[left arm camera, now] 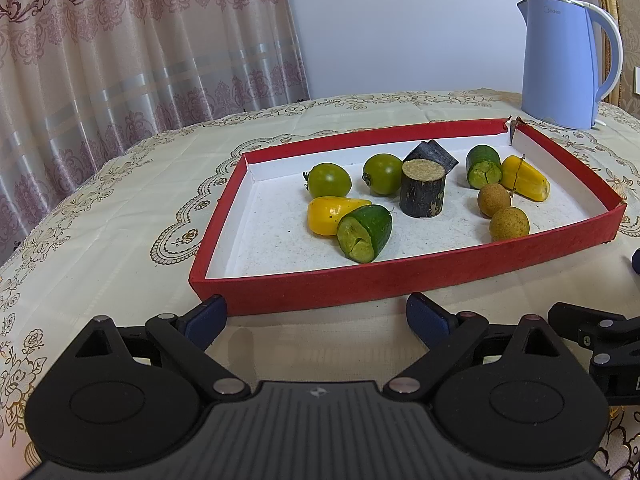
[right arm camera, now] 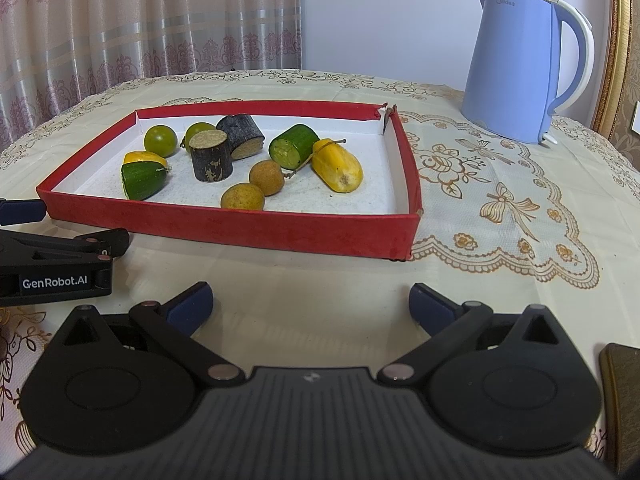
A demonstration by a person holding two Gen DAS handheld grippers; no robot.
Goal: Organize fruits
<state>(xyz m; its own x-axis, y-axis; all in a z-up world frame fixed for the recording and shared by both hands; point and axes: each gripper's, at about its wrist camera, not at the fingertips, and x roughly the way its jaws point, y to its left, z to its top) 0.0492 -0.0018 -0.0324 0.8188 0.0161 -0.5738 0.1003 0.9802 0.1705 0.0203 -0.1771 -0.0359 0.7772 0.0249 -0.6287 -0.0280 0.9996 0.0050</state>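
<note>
A: What's in the red tray [left arm camera: 304, 288]?

B: Ten pieces, loose on its white speckled floor. Two green tomatoes [left arm camera: 329, 179] sit side by side at the back left. In front of them a yellow fruit piece [left arm camera: 326, 211] lies touching a cut cucumber chunk [left arm camera: 364, 233], whose pale cracked face points toward the near wall.

A: And the dark things?

B: Two sugarcane sections [left arm camera: 423, 193] with blackish bark and tan fibrous ends: one upright mid-tray, one on its side just behind it.

A: The right half?

B: A second cucumber chunk [right arm camera: 294, 146] beside another yellow piece [right arm camera: 337, 171], with two brown longans [right arm camera: 267, 177] close together near the front wall.

A: The grippers?

B: The left gripper [left arm camera: 316, 320] and right gripper [right arm camera: 311, 306] both sit low over the embroidered tablecloth [right arm camera: 500, 208] before the tray, blue-padded fingers [right arm camera: 190, 306] spread wide, gripping nothing. A blue kettle [right arm camera: 524, 64] stands behind the tray's right corner.
</note>
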